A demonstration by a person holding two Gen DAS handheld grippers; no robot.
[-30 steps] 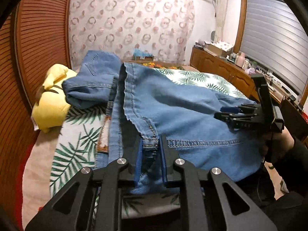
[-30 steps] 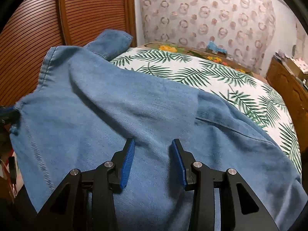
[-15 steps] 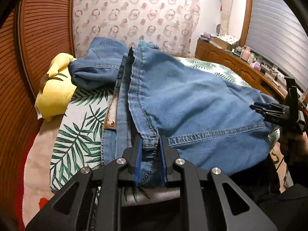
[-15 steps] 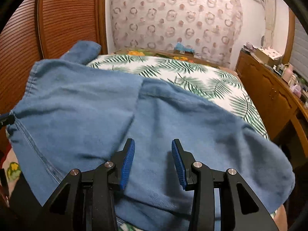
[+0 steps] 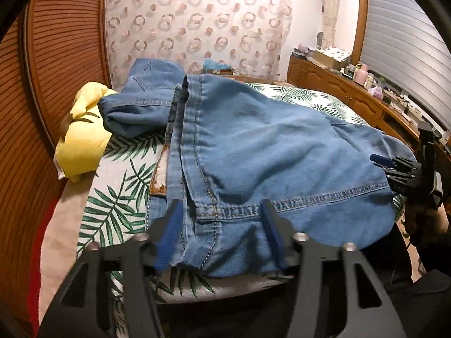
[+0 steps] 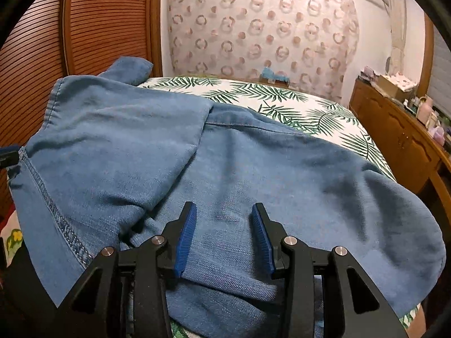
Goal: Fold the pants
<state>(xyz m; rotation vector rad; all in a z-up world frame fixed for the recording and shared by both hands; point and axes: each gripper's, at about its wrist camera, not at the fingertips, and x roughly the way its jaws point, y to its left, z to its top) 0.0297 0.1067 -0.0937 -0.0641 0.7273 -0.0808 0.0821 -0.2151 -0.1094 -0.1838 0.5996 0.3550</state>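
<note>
Blue denim pants [image 5: 267, 140] lie folded over on the bed, the stitched hem nearest the left wrist camera. My left gripper [image 5: 220, 211] straddles the hem's corner seam, its jaws opening and the blue pads clear of the cloth. In the same view my right gripper [image 5: 394, 166] sits at the fold's right edge, held by a person's hand [image 5: 422, 219]. In the right wrist view my right gripper [image 6: 223, 211] stands open just over the denim [image 6: 253, 163], gripping nothing. A pad of the left gripper [image 6: 8, 155] peeks in at the left edge.
A yellow plush toy [image 5: 81, 140] lies at the bed's left side against the slatted wooden wall [image 5: 56, 56]. The palm-leaf bedsheet [image 6: 282, 95] shows beyond the pants. A wooden dresser [image 6: 394, 135] crowded with small items runs along the right.
The left jaws, shut on the hem before, have spread and let it go. The pants have settled lower on the bed. The right gripper has moved off to the right and down.
</note>
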